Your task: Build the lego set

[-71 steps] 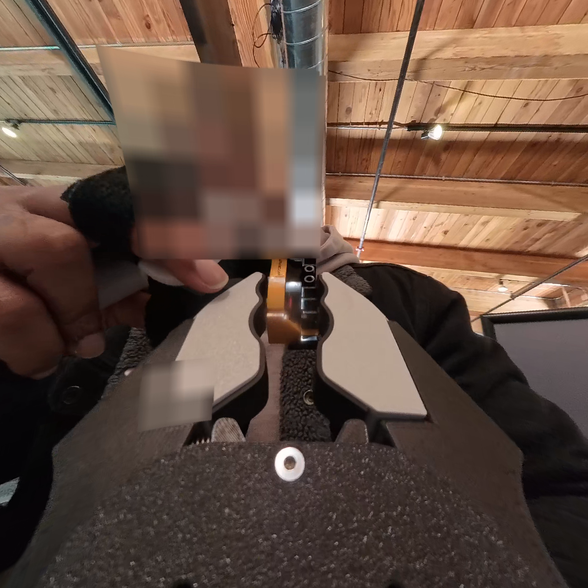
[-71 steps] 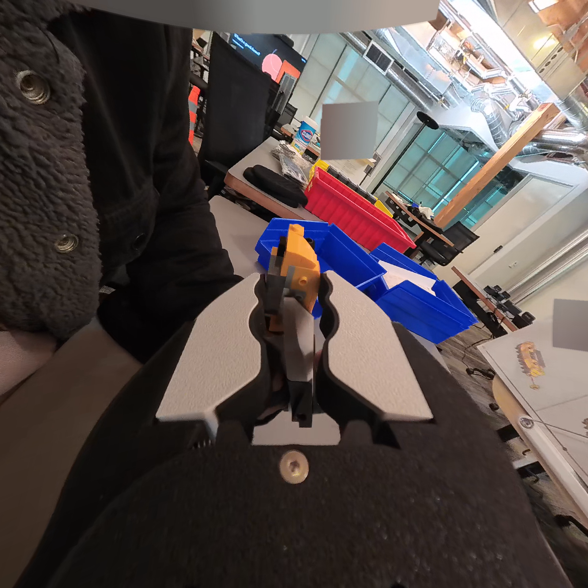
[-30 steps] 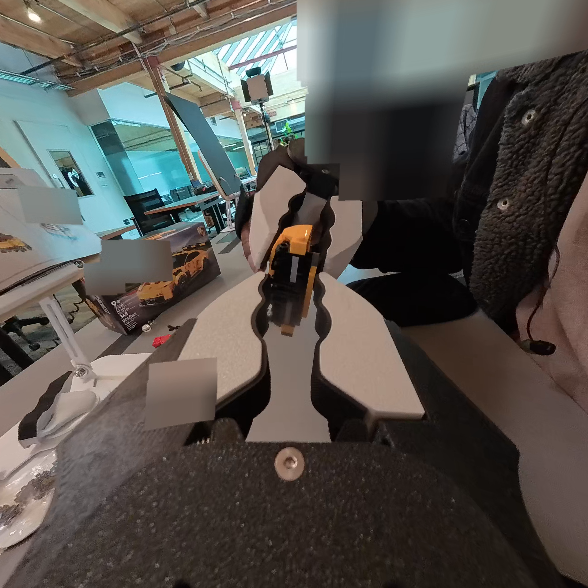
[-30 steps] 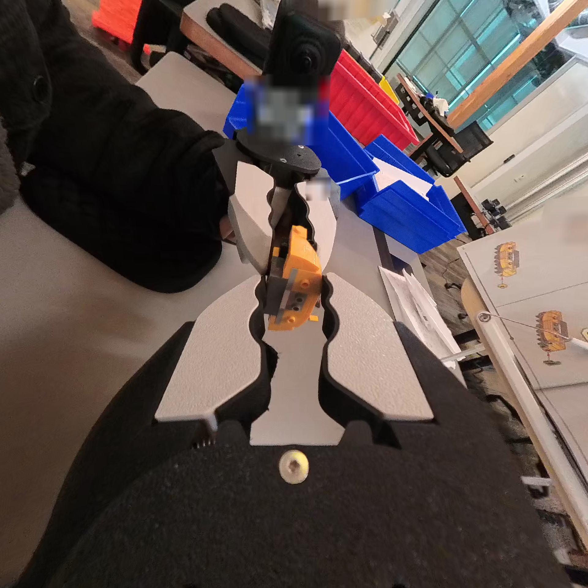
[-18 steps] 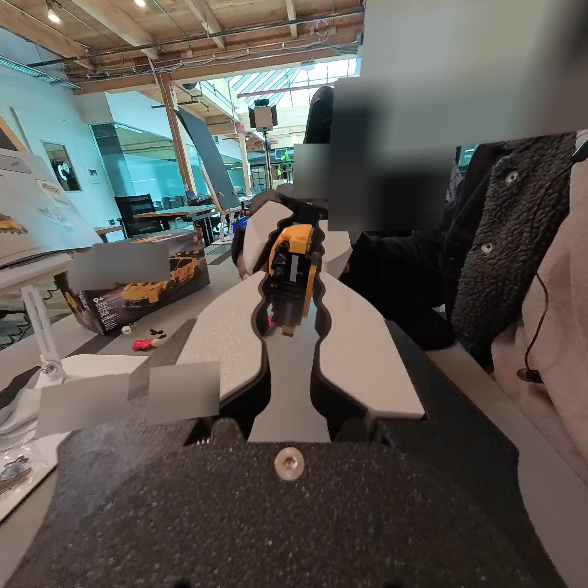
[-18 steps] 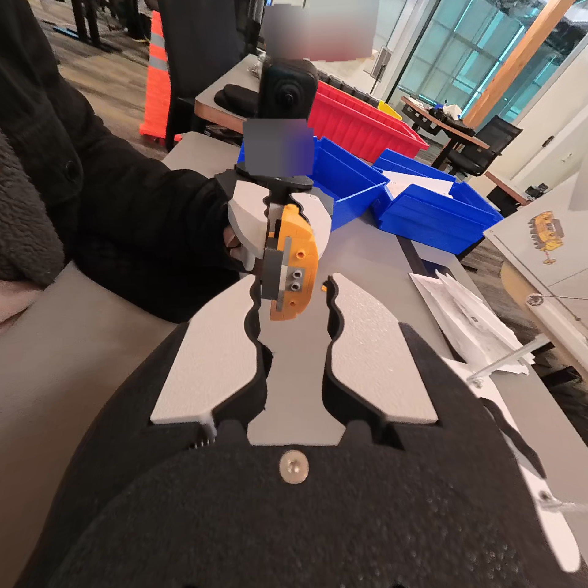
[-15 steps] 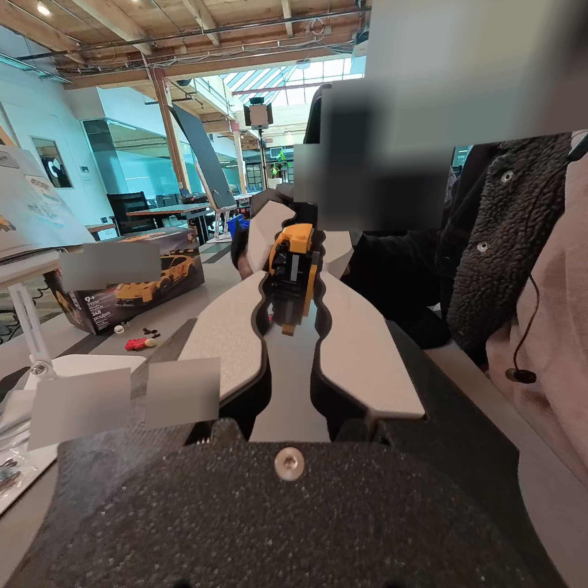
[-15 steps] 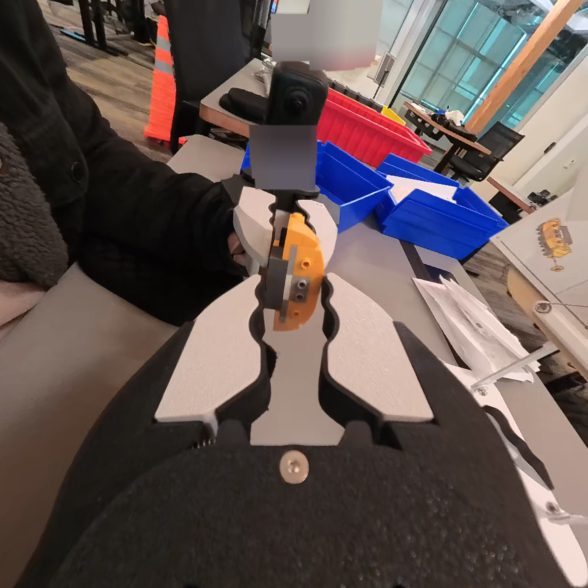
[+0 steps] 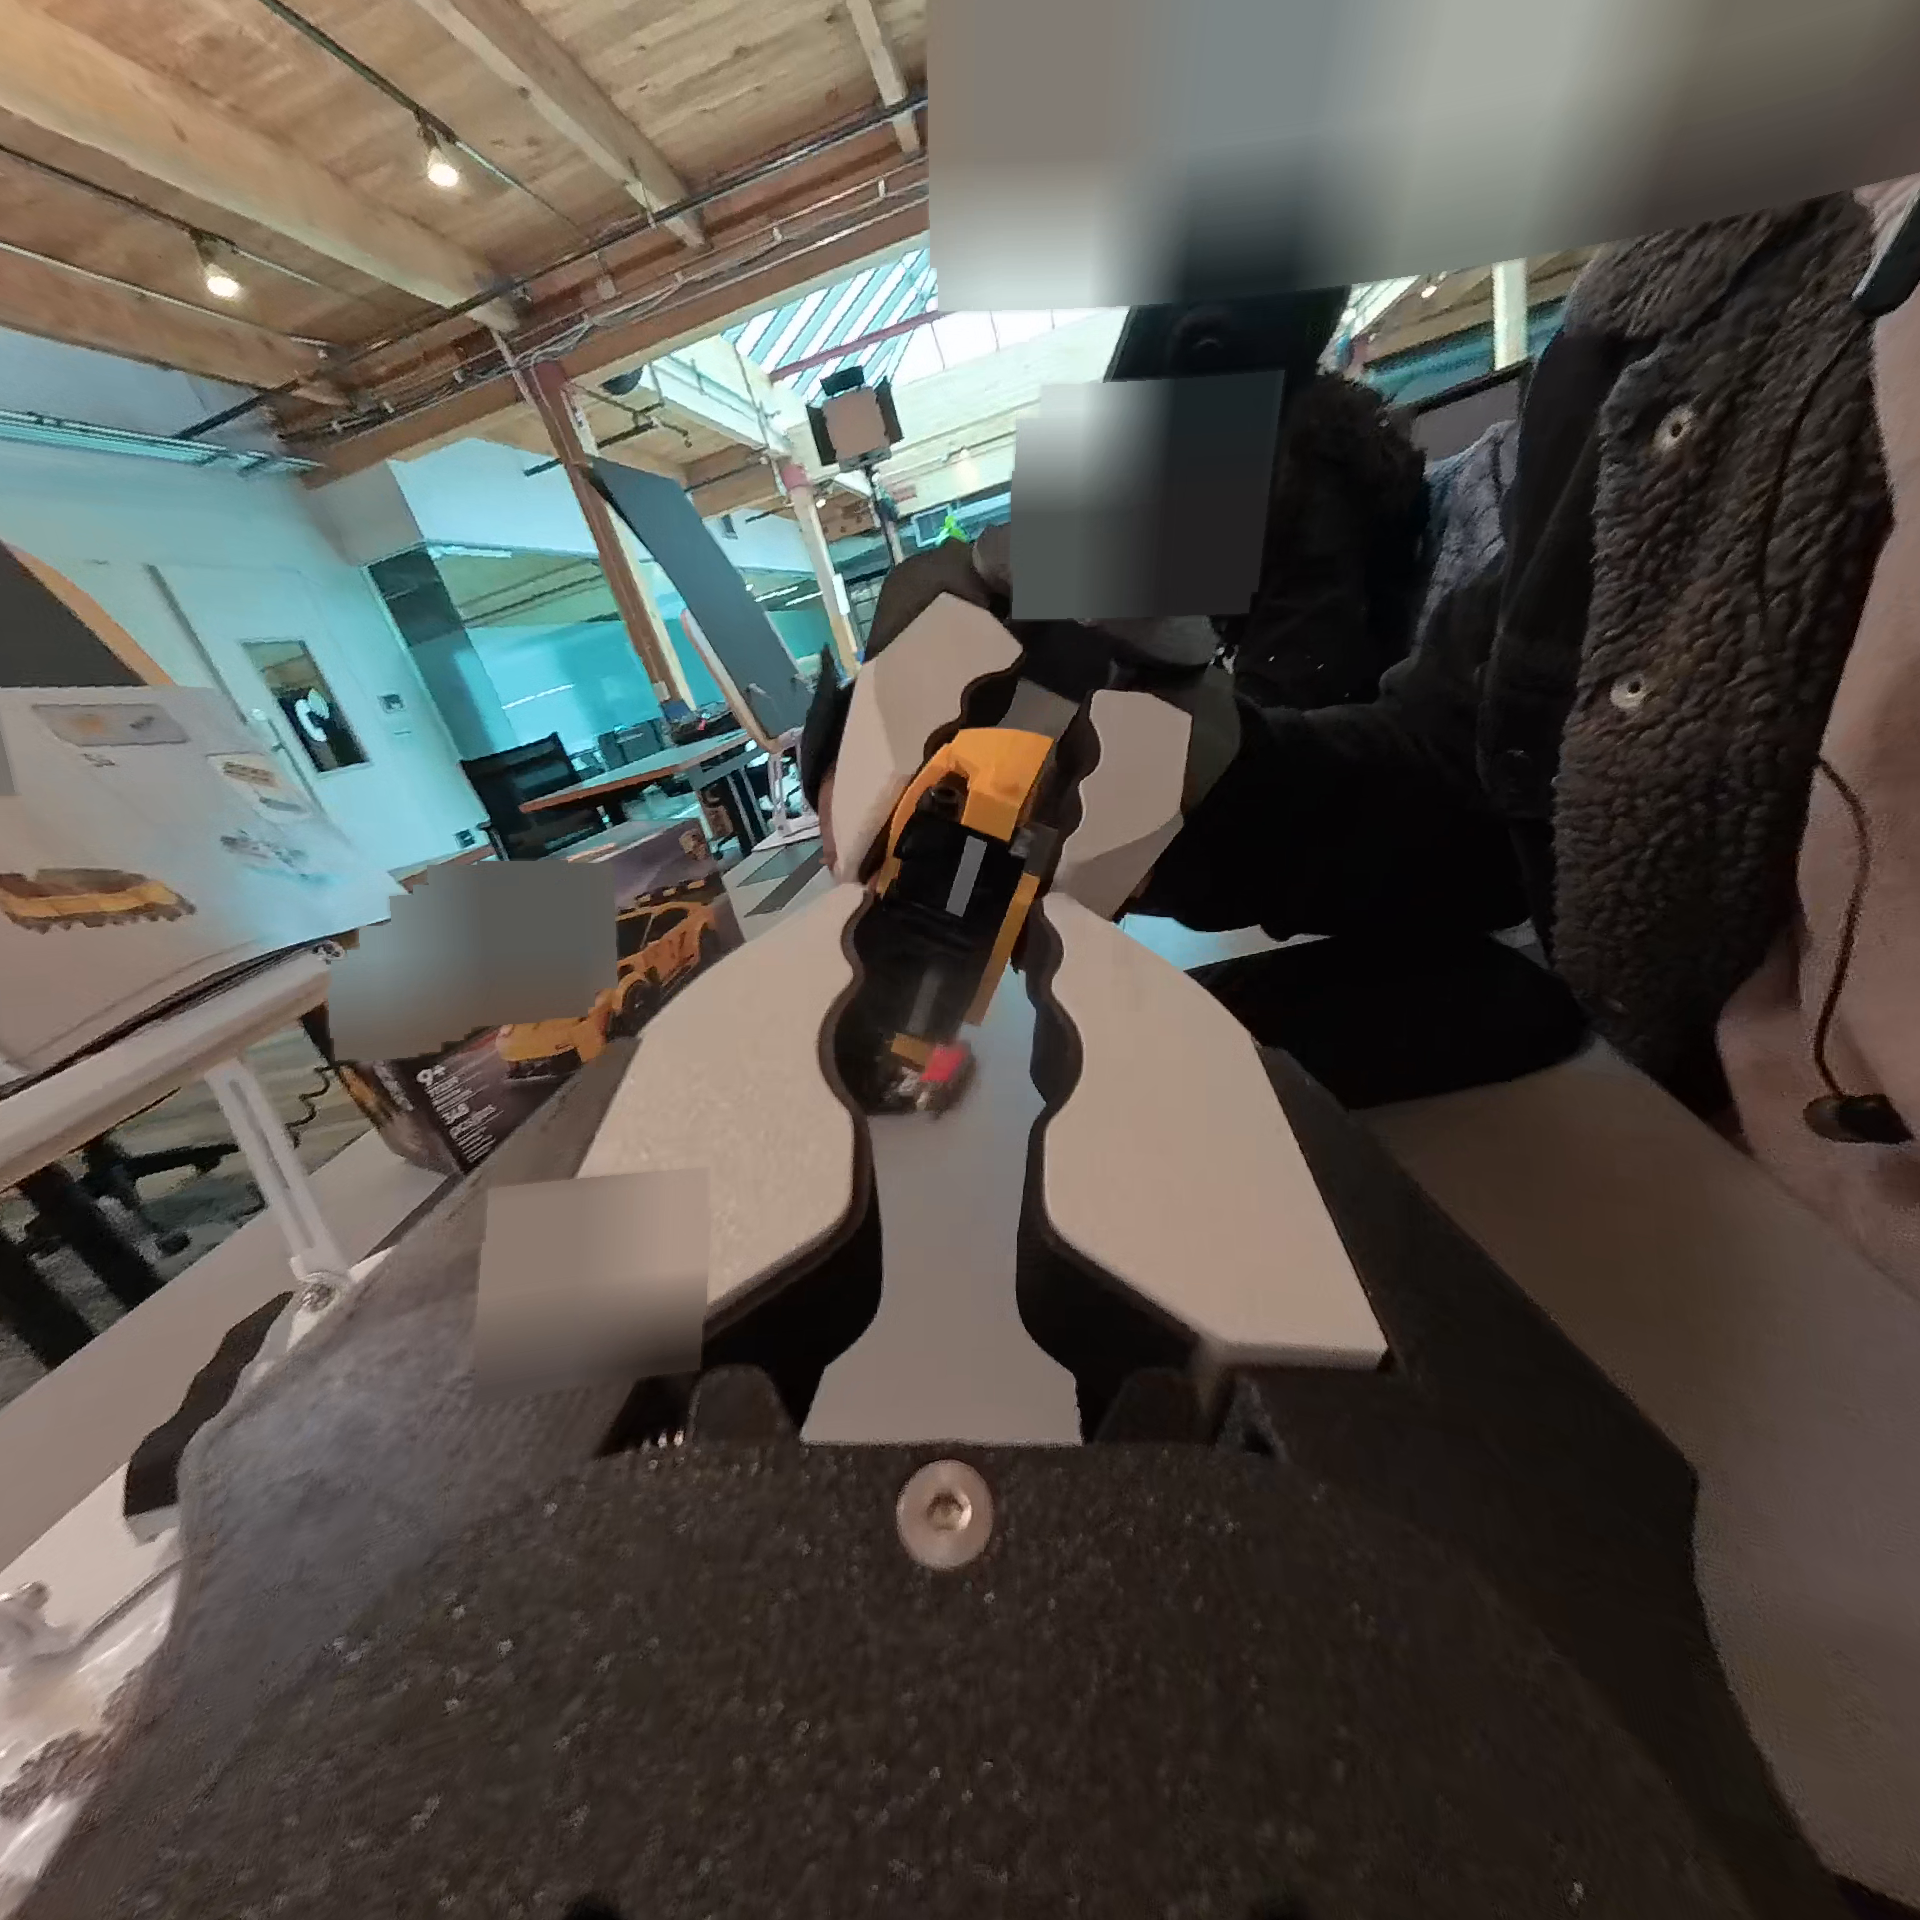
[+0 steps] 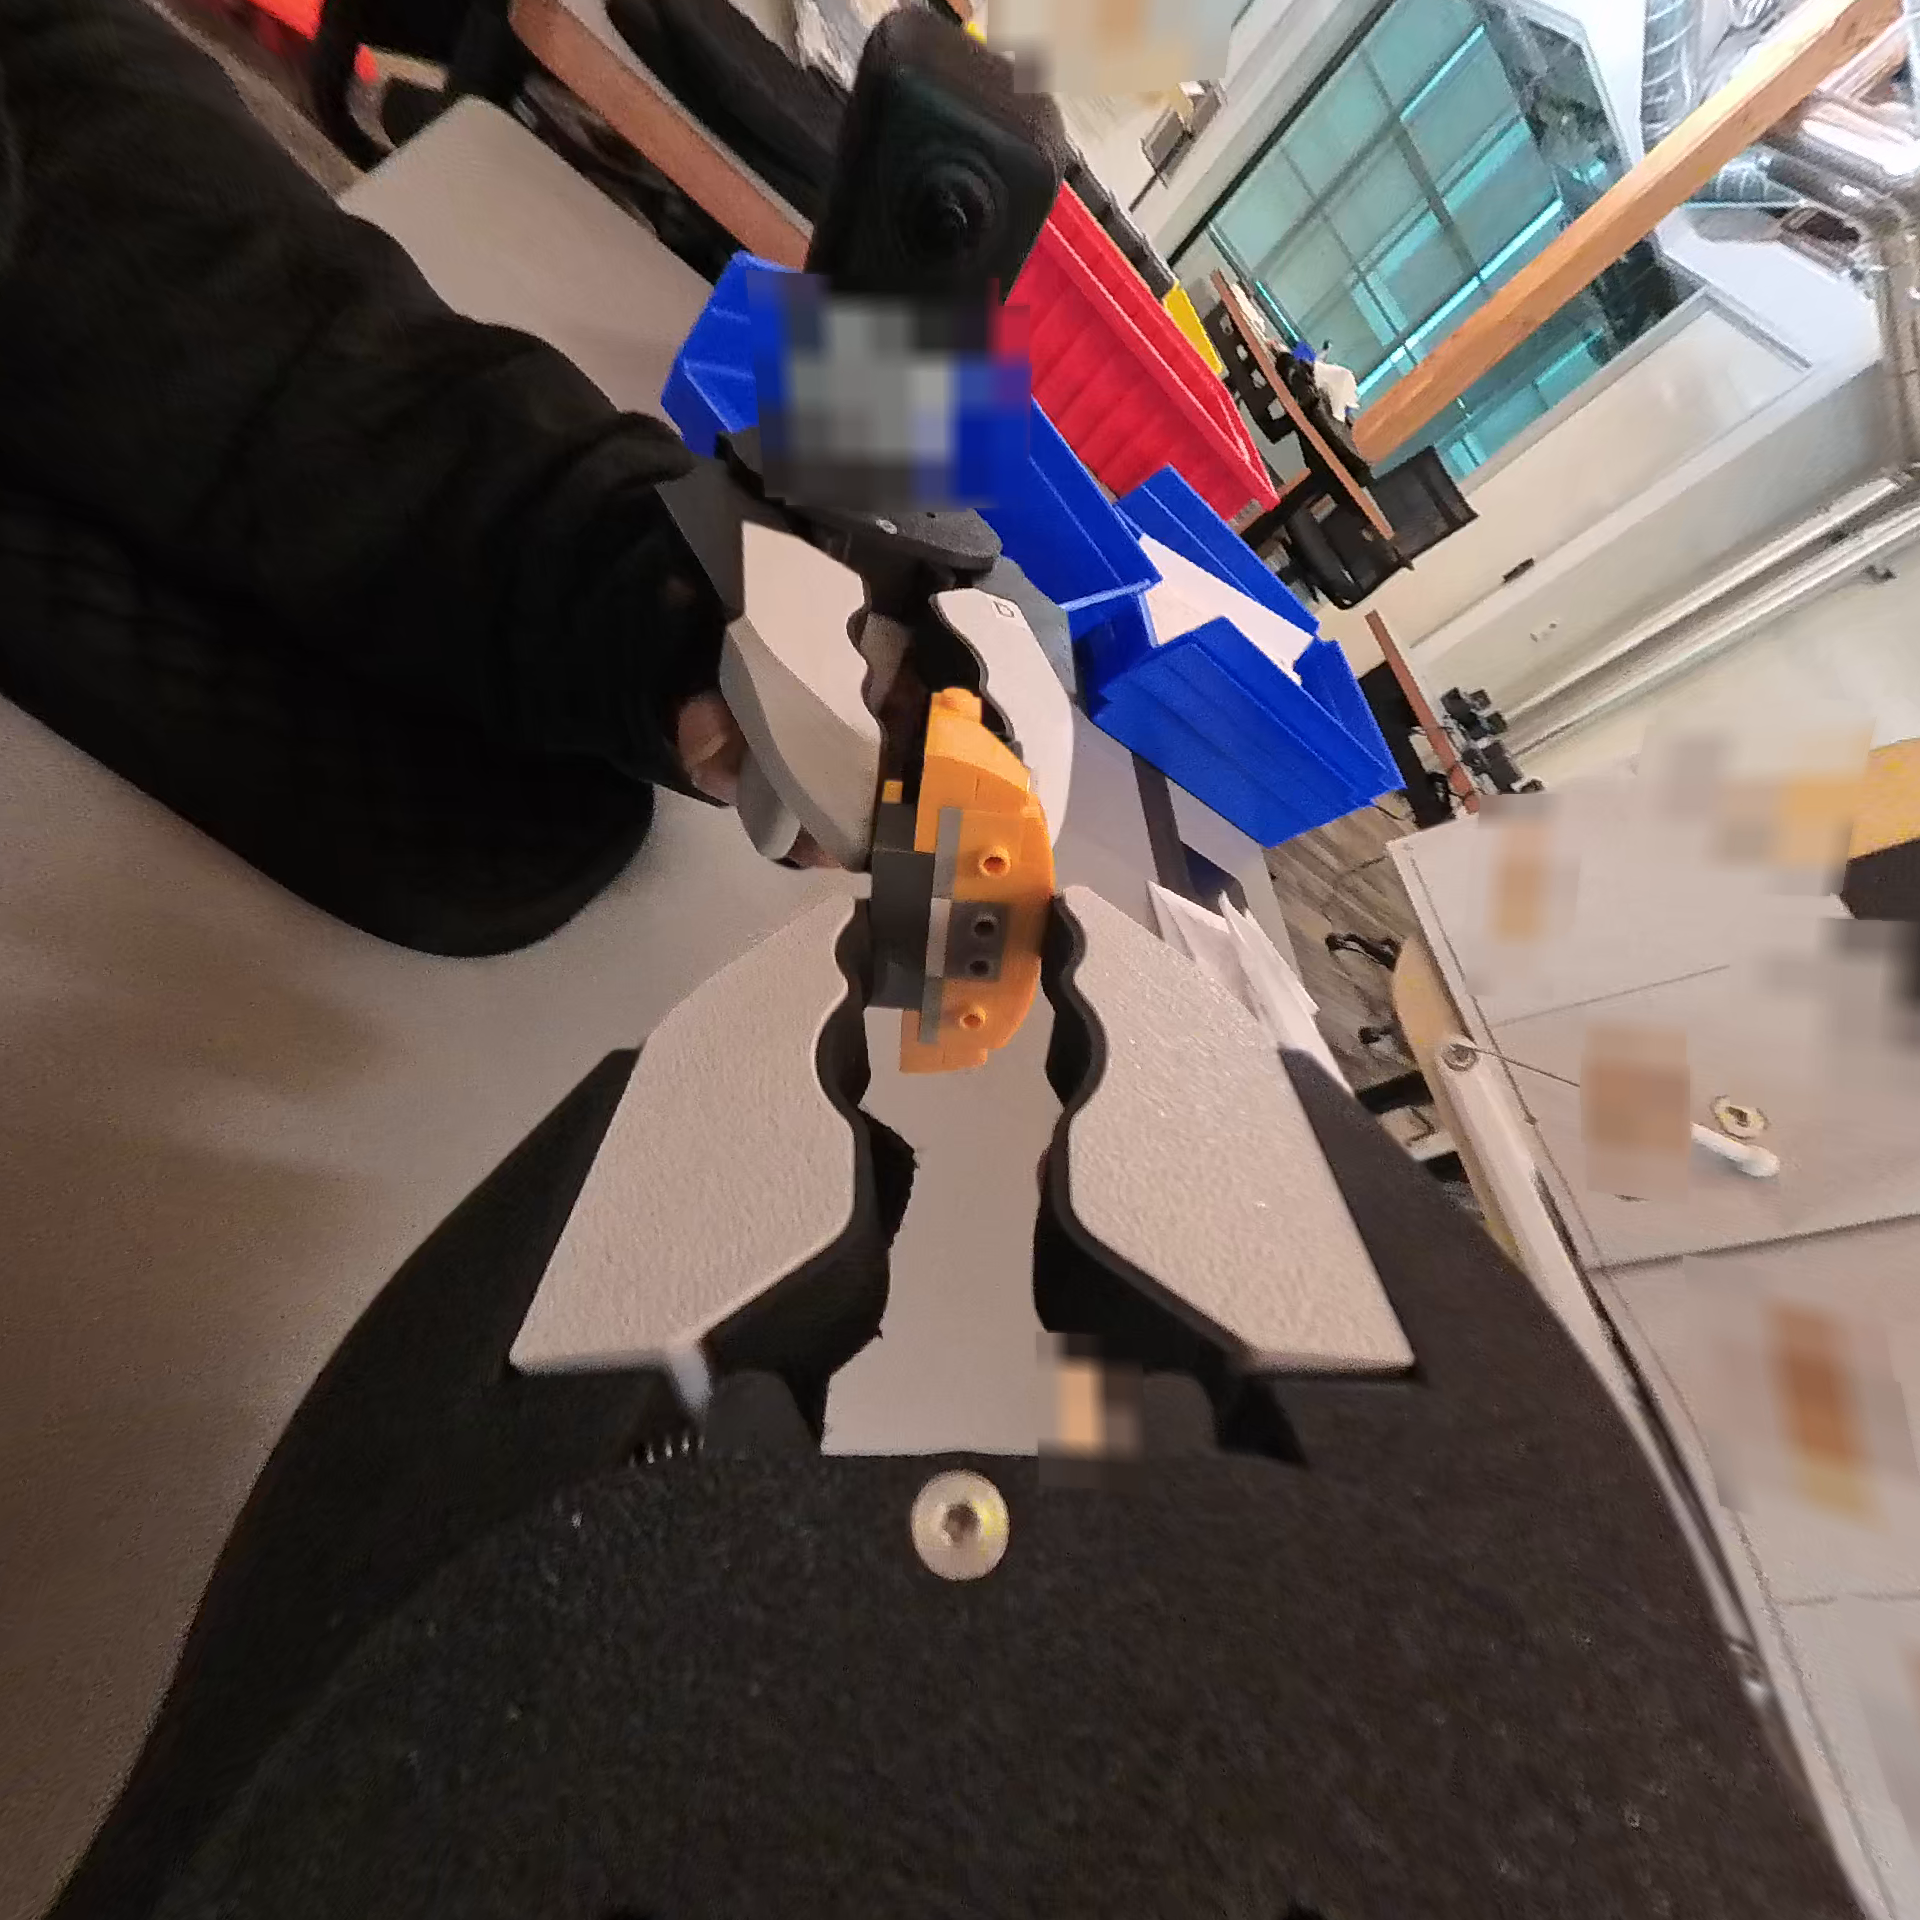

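An orange and black lego car assembly (image 9: 961,883) hangs in the air between both grippers, which face each other tip to tip. My left gripper (image 9: 945,925) is shut on its near end. The right gripper's white fingers (image 9: 914,748) clamp its far end. In the right wrist view my right gripper (image 10: 956,914) is shut on the assembly (image 10: 982,925), whose studded orange side faces right. The left gripper's fingers (image 10: 800,748) hold its far end. A blurred red and dark bit (image 9: 935,1070) shows in the gap below the assembly.
A grey table (image 10: 208,1091) lies beneath. The lego box (image 9: 540,997) and an instruction booklet on a stand (image 9: 156,831) are to the left. Blue bins (image 10: 1226,675), a red bin (image 10: 1122,364) and papers (image 10: 1247,966) are at the far side. A person's dark sleeve (image 10: 312,571) is close. The grippers are tip to tip, or close to it.
Both grippers stay clamped on the assembly. The pair has swung and rolled, so both backgrounds have shifted and the assembly now leans to the left in the left wrist view.
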A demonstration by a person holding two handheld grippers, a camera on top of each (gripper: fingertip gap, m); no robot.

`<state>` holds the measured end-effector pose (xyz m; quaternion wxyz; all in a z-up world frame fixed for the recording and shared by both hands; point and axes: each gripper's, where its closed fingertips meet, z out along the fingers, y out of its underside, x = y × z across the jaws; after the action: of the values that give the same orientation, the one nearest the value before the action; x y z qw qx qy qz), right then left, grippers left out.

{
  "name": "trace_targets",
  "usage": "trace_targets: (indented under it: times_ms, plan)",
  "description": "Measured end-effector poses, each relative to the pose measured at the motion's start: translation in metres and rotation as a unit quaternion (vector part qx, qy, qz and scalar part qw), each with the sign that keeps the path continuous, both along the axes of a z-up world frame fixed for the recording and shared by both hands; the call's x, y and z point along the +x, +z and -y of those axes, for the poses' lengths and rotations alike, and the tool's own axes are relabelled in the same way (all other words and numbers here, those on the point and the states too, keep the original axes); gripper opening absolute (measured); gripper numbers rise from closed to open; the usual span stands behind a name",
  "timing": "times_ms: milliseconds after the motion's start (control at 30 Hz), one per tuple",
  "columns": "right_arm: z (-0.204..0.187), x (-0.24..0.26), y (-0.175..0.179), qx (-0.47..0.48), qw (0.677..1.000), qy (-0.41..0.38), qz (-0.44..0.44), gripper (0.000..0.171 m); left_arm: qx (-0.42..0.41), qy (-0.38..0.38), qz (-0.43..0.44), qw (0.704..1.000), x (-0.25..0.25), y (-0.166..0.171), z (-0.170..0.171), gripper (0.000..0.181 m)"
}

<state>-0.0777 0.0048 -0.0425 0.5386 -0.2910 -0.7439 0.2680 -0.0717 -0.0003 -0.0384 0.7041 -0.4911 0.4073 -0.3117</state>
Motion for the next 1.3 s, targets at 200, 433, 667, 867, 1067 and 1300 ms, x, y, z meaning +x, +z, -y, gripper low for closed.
trace_targets:
  times_ms: [200, 433, 667, 867, 1067, 1300]
  plan:
    - [-0.002, -0.001, -0.006, 0.028, 0.999, -0.017, 0.018, 0.031, 0.004, 0.005, -0.005, 1.0, 0.0, 0.0, 0.0, 0.031]
    - [0.0, -0.003, -0.011, -0.041, 0.996, -0.04, 0.062, 0.031, -0.031, -0.017, 0.015, 0.999, 0.003, -0.003, 0.0, 0.028]
    - [0.02, -0.008, 0.024, -0.198, 0.98, 0.007, -0.012, 0.032, -0.105, -0.168, 0.209, 0.958, -0.01, 0.027, 0.016, 0.028]
    - [0.022, -0.012, 0.033, -0.195, 0.979, 0.007, -0.06, 0.036, -0.118, -0.237, 0.312, 0.913, -0.025, 0.044, 0.021, 0.028]
    - [0.026, -0.012, 0.032, -0.189, 0.98, 0.013, -0.064, 0.036, -0.118, -0.251, 0.312, 0.909, -0.023, 0.044, 0.024, 0.028]
    - [0.025, -0.012, 0.029, -0.185, 0.981, 0.015, -0.06, 0.036, -0.113, -0.243, 0.297, 0.916, -0.02, 0.043, 0.025, 0.028]
